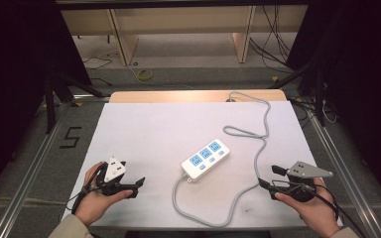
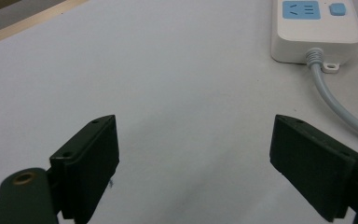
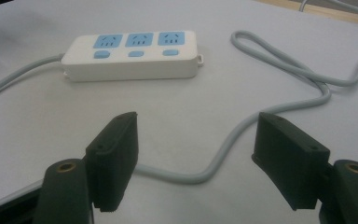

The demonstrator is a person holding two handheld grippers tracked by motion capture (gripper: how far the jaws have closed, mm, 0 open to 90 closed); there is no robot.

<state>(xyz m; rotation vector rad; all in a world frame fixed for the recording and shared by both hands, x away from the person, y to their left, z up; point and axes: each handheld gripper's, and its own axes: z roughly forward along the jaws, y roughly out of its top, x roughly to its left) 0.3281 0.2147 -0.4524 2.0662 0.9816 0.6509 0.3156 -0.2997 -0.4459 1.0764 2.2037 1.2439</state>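
Both grippers stand with jaws spread wide and hold nothing. In the high view the left gripper [image 1: 140, 187] rests at the near left of the white table sheet [image 1: 144, 129], and the right gripper [image 1: 270, 176] at the near right; neither touches the work.

Work item: a white power strip [image 1: 206, 158] with three blue sockets lies flat near the middle of the sheet, set at an angle. Its grey cable [image 1: 218, 210] leaves the near end, loops along the front edge, rises past the right gripper, forms a small loop [image 1: 240, 131] and runs off the far edge.

Risks, as judged from this position:
- The cable passes just ahead of the right gripper. An advance toward the strip could catch the cable between or under the jaws and drag the strip.
- The strip looks light and rests on a smooth sheet. Contact from one side alone would likely slide or turn it rather than seat it in the jaws.
- A pull on the strip could tighten the slack and shift the cable loop.

View differences:
- The right gripper view shows the three sockets [image 3: 139, 39] and three buttons [image 3: 135, 54]; the cable [image 3: 223, 149] crosses between the open jaws.
- The left gripper view shows the strip's cable end [image 2: 314, 35], with its strain relief [image 2: 313, 57] and mounting lug [image 2: 330, 67].
- The high view shows the full cable route and both hands.
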